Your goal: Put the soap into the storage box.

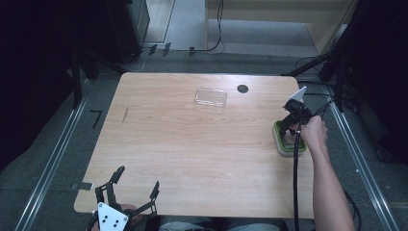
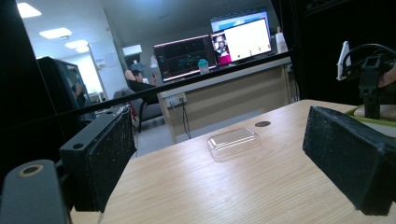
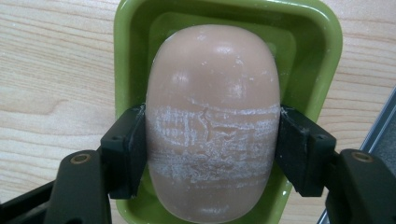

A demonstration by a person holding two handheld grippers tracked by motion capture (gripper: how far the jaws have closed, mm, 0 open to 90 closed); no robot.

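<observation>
A pinkish-beige soap bar (image 3: 212, 93), scuffed white across its middle, lies in a green dish (image 3: 317, 56). My right gripper (image 3: 212, 142) is shut on the soap bar, one black pad pressed to each long side. In the high view that gripper (image 1: 291, 129) stands over the green dish (image 1: 279, 143) at the table's right edge. My left gripper (image 1: 138, 177) is open at the front left edge, nothing between its pads (image 2: 109, 158). A clear plastic lid (image 1: 210, 97) lies at the back middle of the table.
The wooden table (image 1: 192, 149) has a black round hole (image 1: 242, 88) right of the clear lid (image 2: 233, 142). The right gripper's cable (image 1: 295, 183) trails along the forearm to the front edge. Metal floor rails (image 1: 53, 163) run along both sides.
</observation>
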